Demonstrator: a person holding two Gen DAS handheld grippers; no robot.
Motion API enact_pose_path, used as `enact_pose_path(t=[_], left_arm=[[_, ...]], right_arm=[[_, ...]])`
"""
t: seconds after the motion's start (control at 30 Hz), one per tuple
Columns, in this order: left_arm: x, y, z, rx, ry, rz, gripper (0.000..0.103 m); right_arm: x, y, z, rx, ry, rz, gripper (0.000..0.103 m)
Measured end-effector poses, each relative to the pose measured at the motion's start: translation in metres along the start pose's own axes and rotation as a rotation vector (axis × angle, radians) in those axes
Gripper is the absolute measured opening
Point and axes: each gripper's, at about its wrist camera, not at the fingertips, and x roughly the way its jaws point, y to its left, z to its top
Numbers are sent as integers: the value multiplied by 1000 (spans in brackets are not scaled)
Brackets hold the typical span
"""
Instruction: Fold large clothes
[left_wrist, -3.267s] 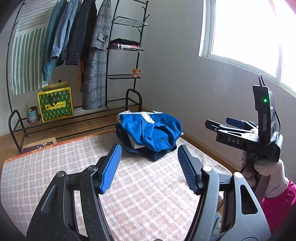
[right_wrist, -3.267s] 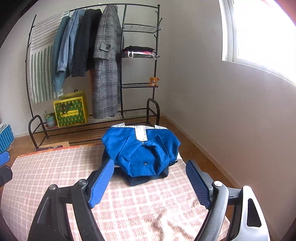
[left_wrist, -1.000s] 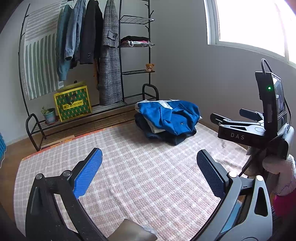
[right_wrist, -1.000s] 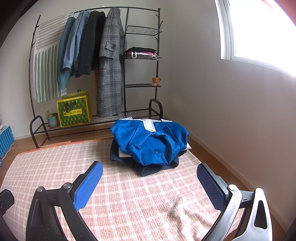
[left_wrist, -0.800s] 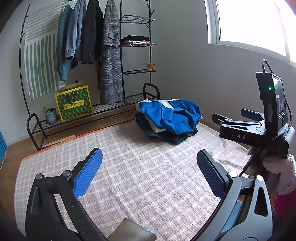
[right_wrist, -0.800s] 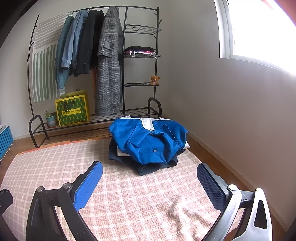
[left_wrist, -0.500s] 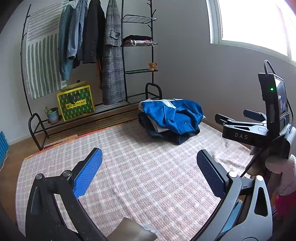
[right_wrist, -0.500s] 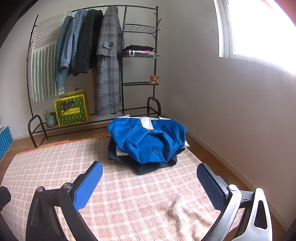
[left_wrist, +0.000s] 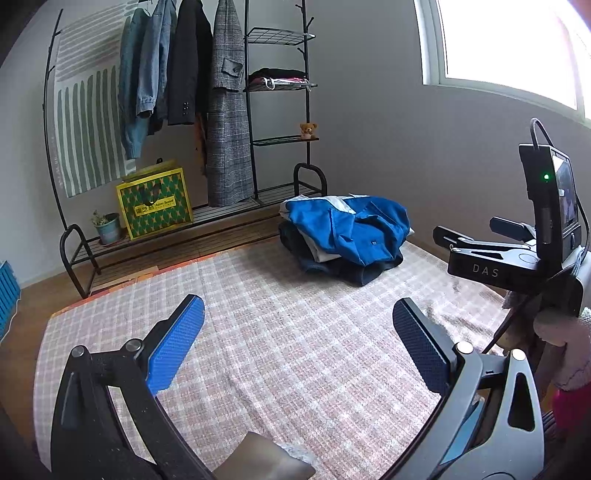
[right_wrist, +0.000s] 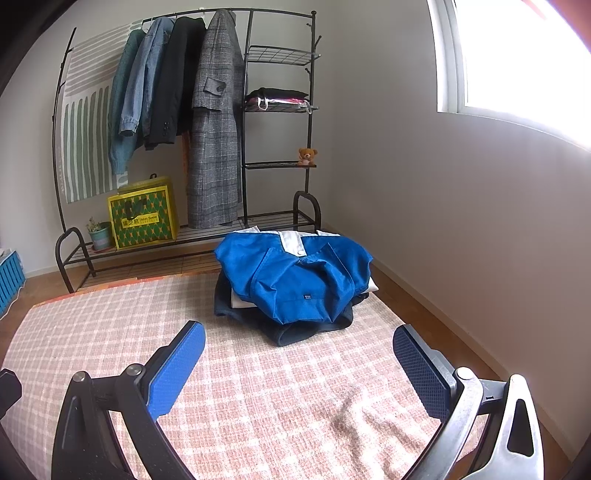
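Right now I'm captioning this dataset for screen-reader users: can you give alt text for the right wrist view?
The open right gripper hovers empty above a pink checked rug, facing a pile of folded clothes topped by a blue jacket. Behind stands a black clothes rack with hanging coats.

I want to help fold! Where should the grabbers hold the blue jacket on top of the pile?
Probably by the two near corners of the blue jacket, where its edge droops over the pile toward the grippers. Come in low from the rug side, left gripper and right gripper each on one corner. Both are open and hold nothing.
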Motion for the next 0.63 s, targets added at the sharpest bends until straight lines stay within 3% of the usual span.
enact_pose_path(t=[0.63], left_arm=[[-7,16,-6,-2,-24,42,103]], right_arm=[[4,-2,-4,1,14,0,103]])
